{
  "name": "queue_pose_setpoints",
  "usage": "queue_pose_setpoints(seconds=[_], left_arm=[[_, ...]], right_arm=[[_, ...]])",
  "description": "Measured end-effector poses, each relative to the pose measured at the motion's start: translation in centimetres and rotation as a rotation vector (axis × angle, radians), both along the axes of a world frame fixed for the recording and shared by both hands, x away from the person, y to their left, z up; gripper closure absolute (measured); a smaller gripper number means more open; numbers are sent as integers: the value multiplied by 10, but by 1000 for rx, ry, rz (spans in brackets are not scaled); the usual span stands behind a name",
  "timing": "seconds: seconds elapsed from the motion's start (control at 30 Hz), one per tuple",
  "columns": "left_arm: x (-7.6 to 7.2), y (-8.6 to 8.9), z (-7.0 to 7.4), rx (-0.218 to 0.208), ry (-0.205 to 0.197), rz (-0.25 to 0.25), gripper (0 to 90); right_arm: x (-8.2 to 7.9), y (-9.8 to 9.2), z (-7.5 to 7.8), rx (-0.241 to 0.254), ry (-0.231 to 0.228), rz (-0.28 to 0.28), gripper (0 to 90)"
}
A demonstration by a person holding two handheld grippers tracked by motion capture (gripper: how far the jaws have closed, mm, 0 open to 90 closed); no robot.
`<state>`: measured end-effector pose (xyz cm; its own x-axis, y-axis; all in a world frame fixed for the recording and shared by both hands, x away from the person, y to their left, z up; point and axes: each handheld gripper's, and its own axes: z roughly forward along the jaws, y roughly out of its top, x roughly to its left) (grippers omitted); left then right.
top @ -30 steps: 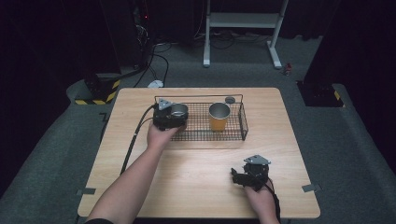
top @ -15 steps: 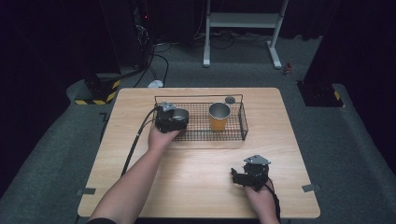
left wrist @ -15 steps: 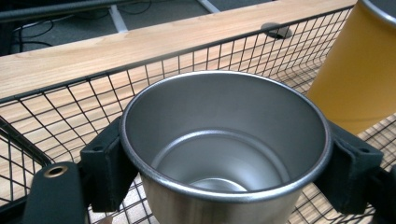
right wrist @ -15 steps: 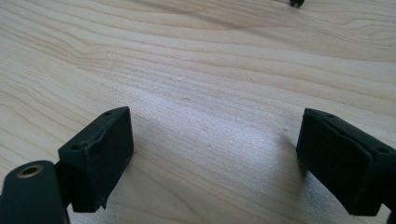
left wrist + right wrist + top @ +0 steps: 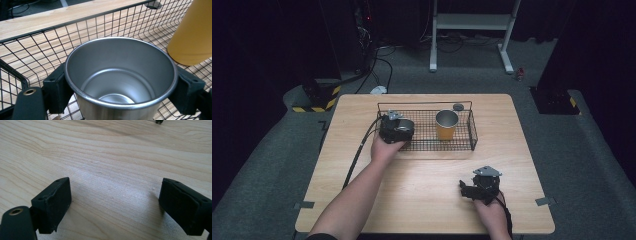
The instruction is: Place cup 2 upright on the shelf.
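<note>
My left gripper (image 5: pixel 398 131) is shut on a bare steel cup (image 5: pixel 120 75), with a black pad pressed on each side of its wall just below the rim. The cup (image 5: pixel 406 125) is upright and empty, at the left end of a black wire basket (image 5: pixel 427 104). Whether the cup touches the basket floor I cannot tell. A yellow cup with a steel inside (image 5: pixel 446 125) stands in the basket to the right, close beside the held cup (image 5: pixel 195 32). My right gripper (image 5: pixel 468 190) rests near the table's front right, open, with bare wood between its jaws (image 5: pixel 115 205).
The basket's wire wall (image 5: pixel 37 42) stands close around the held cup. A small dark round thing (image 5: pixel 458 106) lies on the table behind the basket. Wooden tabletop (image 5: pixel 422 175) stretches between the basket and the right gripper. A cable (image 5: pixel 357 155) trails from the left gripper.
The left gripper with the steel cup has shifted slightly toward the near side in the high view. The right gripper has kept still.
</note>
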<state>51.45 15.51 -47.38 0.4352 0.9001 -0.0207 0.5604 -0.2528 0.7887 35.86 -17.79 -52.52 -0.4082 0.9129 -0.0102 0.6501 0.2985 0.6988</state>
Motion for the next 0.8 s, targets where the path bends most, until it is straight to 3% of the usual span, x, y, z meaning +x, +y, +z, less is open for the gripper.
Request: queue_pose_setpoints(seconds=[0.8], left_arm=[[-6, 3, 4, 95, 59, -18, 179]], right_arm=[[0, 0, 0, 0, 0, 0, 110]])
